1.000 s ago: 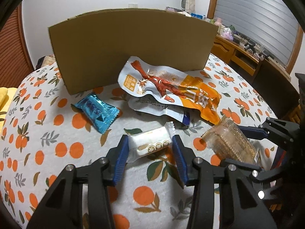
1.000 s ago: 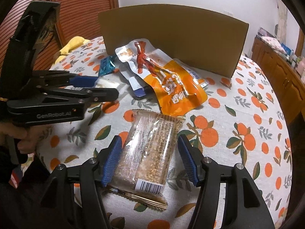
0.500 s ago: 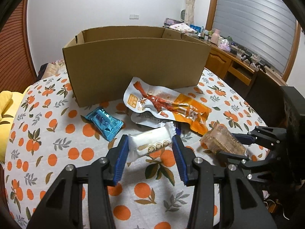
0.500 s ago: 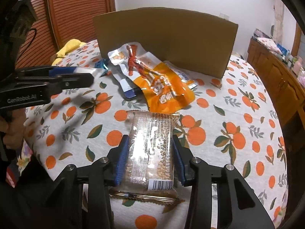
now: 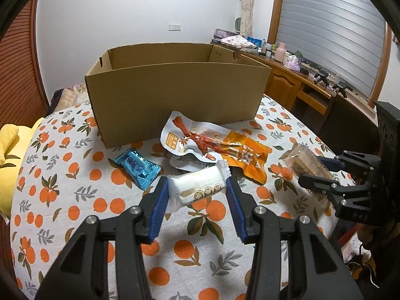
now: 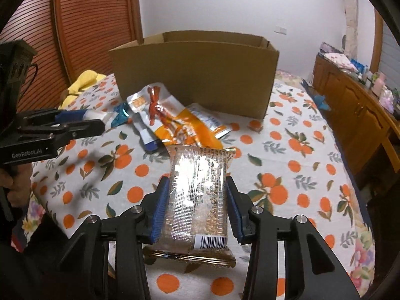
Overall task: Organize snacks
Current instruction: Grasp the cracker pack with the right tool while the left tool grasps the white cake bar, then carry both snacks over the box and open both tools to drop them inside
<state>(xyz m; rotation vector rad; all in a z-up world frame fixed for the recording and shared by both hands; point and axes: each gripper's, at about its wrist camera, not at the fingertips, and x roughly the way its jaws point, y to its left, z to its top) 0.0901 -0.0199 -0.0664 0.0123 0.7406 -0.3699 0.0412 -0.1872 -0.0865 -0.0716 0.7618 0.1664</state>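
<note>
My left gripper is shut on a white wrapped snack, held above the tablecloth. My right gripper is shut on a clear packet of grain crackers, its blue pads pressing both long sides. Each gripper shows in the other's view: the right gripper at the right edge, the left gripper at the left. An open cardboard box stands behind the snacks. An orange-and-white pouch and a blue packet lie in front of it.
The round table wears an orange-fruit cloth. A silver and blue packet lies under the pouch. A yellow cloth sits at the far left, and a wooden sideboard with clutter stands to the right. A hand holds the left gripper.
The right jaws have closed onto the cracker packet and lifted it off the cloth. Both grippers have risen, so the box's open top now shows. The left grip is unchanged.
</note>
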